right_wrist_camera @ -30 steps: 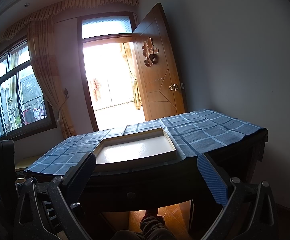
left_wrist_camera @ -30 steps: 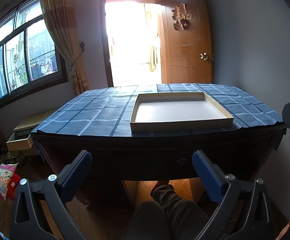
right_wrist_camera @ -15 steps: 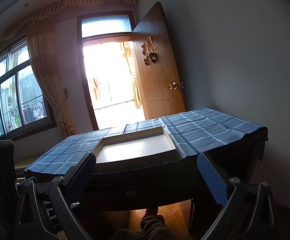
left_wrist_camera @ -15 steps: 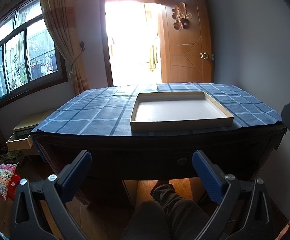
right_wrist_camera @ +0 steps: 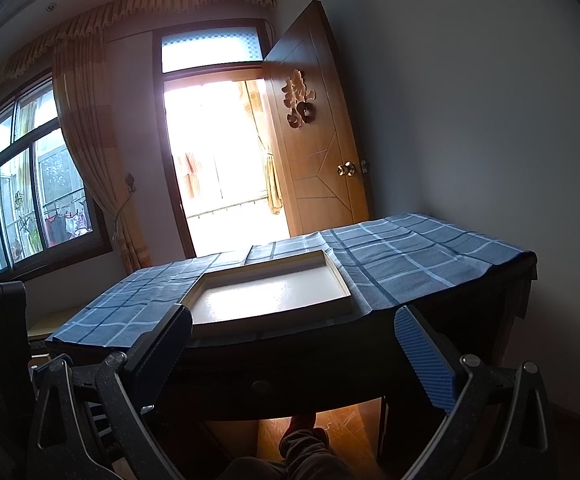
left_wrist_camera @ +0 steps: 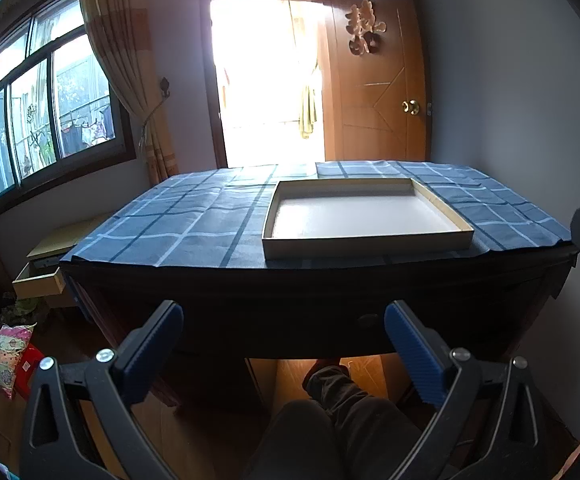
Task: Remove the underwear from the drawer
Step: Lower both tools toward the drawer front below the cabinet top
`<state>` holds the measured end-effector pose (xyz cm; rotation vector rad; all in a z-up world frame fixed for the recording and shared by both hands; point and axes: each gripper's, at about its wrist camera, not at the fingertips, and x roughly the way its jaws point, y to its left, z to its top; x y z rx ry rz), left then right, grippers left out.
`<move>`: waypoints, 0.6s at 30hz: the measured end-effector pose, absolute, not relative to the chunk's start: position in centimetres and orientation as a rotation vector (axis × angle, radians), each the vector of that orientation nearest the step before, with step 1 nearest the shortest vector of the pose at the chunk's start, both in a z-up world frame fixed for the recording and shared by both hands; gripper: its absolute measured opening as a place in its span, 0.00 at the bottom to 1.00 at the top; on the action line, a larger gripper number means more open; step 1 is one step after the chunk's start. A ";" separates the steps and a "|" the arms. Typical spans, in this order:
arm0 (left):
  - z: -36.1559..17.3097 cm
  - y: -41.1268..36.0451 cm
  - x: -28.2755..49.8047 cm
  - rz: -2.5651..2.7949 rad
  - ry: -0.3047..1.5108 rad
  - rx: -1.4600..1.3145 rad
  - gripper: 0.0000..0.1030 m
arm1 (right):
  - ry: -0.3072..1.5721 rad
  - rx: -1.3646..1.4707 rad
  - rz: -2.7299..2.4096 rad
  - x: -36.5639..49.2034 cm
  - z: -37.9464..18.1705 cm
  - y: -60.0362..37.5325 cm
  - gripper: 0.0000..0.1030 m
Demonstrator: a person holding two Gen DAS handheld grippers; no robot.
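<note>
Blue-padded left gripper (left_wrist_camera: 284,344) and right gripper (right_wrist_camera: 291,346), both spread apart and empty, before dark desk drawer (left_wrist_camera: 365,320), shallow tray (left_wrist_camera: 363,246) on checked cloth (left_wrist_camera: 178,228).

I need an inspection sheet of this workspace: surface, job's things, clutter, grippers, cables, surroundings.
Surface: table under a blue checked cloth.
Job's things: drawer with round knob, shut; no underwear seen.
Clutter: empty shallow tray on the cloth.
Grippers: left gripper open, empty; right gripper open, empty.
Cables: nothing seen.
Surroundings: open wooden door, window, person's leg under the table.
</note>
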<state>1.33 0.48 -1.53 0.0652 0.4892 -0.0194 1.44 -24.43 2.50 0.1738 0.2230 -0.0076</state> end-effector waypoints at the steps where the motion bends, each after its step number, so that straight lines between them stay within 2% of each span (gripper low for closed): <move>1: -1.7 0.5 1.6 -0.019 0.492 0.066 1.00 | 0.226 0.174 -0.006 1.5 2.4 -24.4 1.00; 14: -4.5 0.6 6.0 -0.056 0.566 0.078 1.00 | 0.264 0.162 0.089 5.4 0.5 -25.7 1.00; 18: -6.2 1.5 7.8 -0.067 0.624 0.045 1.00 | 0.336 0.129 0.109 7.9 -1.6 -26.3 1.00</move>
